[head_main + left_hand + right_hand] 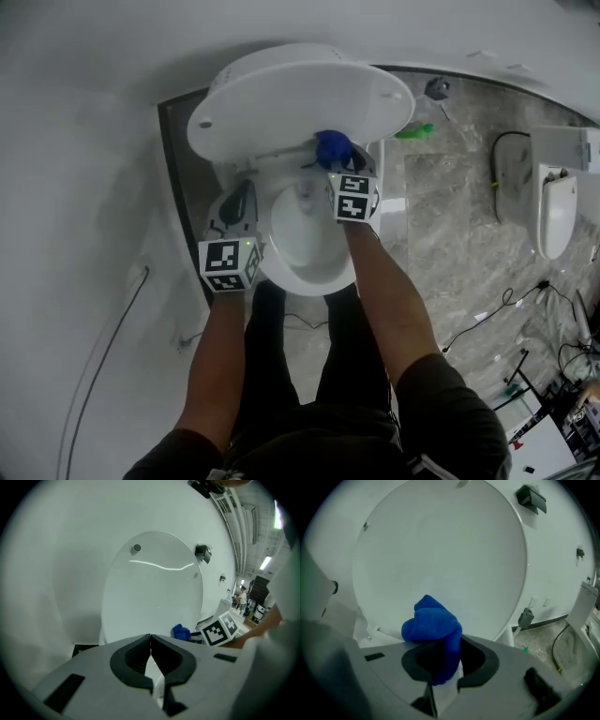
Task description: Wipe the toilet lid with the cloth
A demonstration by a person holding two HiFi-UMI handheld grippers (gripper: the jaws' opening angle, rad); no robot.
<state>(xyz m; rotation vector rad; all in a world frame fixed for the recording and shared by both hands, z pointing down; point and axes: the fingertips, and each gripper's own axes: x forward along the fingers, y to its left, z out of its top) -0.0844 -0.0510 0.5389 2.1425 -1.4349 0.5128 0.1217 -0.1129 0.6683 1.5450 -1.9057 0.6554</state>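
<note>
1. Right gripper is pinching the blue cloth, and the wad is bulging out ahead of its jaws.
2. Toilet lid is standing raised straight ahead of the cloth, its long axis running up from the hinge.
3. Cloth is sitting by the lid's lower edge; contact unclear.
4. Left gripper, jaws pressed together and empty, is hanging farther from the lid; the right is nearer.

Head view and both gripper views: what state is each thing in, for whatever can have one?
Toilet lid: raised, standing open above the bowl.
Toilet bowl: uncovered.
Cloth: bunched up, gripped, close to the lid's base; contact unclear.
Right claw: shut on the cloth.
Left claw: shut, nothing in it.
</note>
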